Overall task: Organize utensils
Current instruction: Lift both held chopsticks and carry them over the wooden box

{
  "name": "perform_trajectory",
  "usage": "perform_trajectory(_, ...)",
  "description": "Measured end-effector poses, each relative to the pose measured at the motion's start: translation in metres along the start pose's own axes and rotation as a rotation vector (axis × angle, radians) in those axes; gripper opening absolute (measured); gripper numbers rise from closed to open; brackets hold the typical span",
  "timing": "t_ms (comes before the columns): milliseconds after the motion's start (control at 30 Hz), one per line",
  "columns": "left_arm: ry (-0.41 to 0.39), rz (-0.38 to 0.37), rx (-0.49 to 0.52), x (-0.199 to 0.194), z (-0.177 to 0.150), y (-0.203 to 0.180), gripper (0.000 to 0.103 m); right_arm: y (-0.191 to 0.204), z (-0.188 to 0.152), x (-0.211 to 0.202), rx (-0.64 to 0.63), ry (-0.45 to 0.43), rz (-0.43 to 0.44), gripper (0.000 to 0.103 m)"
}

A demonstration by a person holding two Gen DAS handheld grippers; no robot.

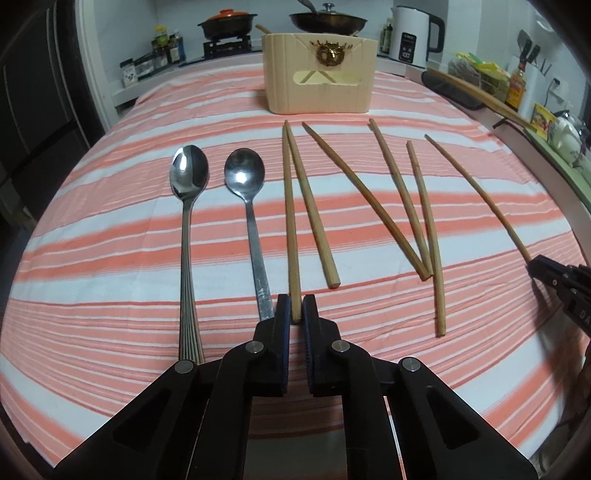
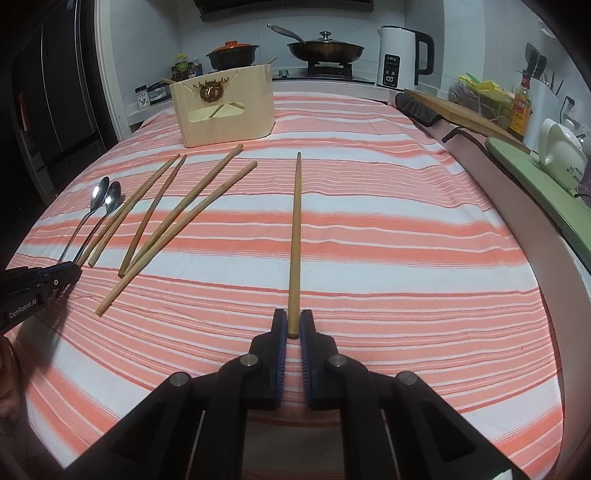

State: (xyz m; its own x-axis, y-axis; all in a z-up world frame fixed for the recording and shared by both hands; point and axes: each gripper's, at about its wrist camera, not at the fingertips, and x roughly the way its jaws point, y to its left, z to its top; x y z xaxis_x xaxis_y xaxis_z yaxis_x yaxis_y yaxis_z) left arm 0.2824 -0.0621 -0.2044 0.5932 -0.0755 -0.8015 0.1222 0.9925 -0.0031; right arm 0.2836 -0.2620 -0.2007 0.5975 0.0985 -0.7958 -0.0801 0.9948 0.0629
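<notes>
Several wooden chopsticks and two metal spoons lie on a striped cloth. My left gripper point(image 1: 295, 308) is shut on the near end of the leftmost chopstick point(image 1: 290, 221), which lies on the cloth next to the spoons point(image 1: 190, 173) point(image 1: 244, 173). My right gripper point(image 2: 293, 325) is shut on the near end of the rightmost chopstick point(image 2: 295, 236), apart from the others. The right gripper also shows in the left wrist view point(image 1: 533, 267), and the left gripper in the right wrist view point(image 2: 74, 269). A beige utensil holder point(image 1: 319, 72) point(image 2: 225, 107) stands at the far middle, with chopsticks visible through its window.
Other loose chopsticks point(image 1: 354, 184) point(image 1: 424, 221) lie between the two held ones. Behind the table are a stove with pots point(image 1: 227, 24), a white kettle point(image 1: 412, 37), bottles and a teapot point(image 2: 561, 151). A cutting board point(image 2: 461, 109) lies along the right edge.
</notes>
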Motion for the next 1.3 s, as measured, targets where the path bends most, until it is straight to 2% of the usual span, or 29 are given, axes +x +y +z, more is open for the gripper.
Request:
perform_trajectory(33,0.002,-0.013,-0.007,0.0,0.0,0.001,0.011,-0.002,0.0,0.0,0.007,0.003,0.015,0.011)
perform_trajectory(67,0.005,-0.031,-0.015,-0.001,0.0,0.003,0.02,-0.004,0.001,0.001,0.009,0.009,0.027,0.017)
perform_trajectory(100,0.009,-0.053,-0.022,-0.001,-0.001,0.005,0.032,-0.005,0.001,0.002,0.003,0.017,0.039,0.028)
perform_trajectory(167,0.013,-0.084,-0.028,-0.003,-0.003,0.009,0.044,-0.002,0.002,0.002,-0.03,0.02,0.051,0.041)
perform_trajectory(200,0.011,-0.09,-0.025,-0.005,-0.005,0.01,0.045,0.001,0.002,0.002,-0.055,0.024,0.047,0.044)
perform_trajectory(300,-0.004,-0.111,-0.013,-0.008,-0.011,0.013,0.045,0.008,-0.002,0.003,-0.113,0.016,0.025,0.044)
perform_trajectory(433,-0.021,-0.138,-0.018,-0.01,-0.013,0.016,0.045,0.007,-0.004,0.002,-0.117,-0.001,0.021,0.044)
perform_trajectory(633,-0.032,-0.108,0.019,-0.006,-0.01,0.008,0.043,0.008,-0.003,0.003,-0.125,-0.012,0.011,0.044)
perform_trajectory(833,-0.033,-0.076,0.043,-0.004,-0.007,0.002,0.027,0.005,-0.005,0.0,-0.111,-0.023,0.007,0.044)
perform_trajectory(1000,-0.021,-0.071,0.037,0.001,0.001,0.0,0.006,0.009,-0.003,0.003,-0.121,-0.017,0.01,0.044)
perform_trajectory(1033,-0.021,-0.07,0.032,0.001,0.001,0.001,0.006,0.009,-0.002,0.004,-0.115,-0.012,0.006,0.044)
perform_trajectory(1067,-0.023,-0.071,0.024,0.001,0.0,0.001,0.005,0.008,-0.001,0.005,-0.105,-0.011,0.003,0.041)
perform_trajectory(1100,-0.025,-0.072,0.017,0.0,0.0,0.003,0.004,0.006,0.0,0.005,-0.089,-0.012,-0.004,0.022)
perform_trajectory(1133,-0.03,-0.073,0.008,-0.001,0.001,0.004,0.004,0.003,0.002,0.005,-0.069,-0.009,-0.005,0.01)
perform_trajectory(1200,-0.053,-0.074,-0.009,-0.008,0.003,0.008,0.004,-0.004,0.003,0.002,-0.026,-0.019,0.02,0.007)
perform_trajectory(1300,-0.1,-0.075,-0.017,-0.026,0.011,0.014,0.004,-0.006,0.008,-0.012,-0.025,-0.074,0.006,0.007)
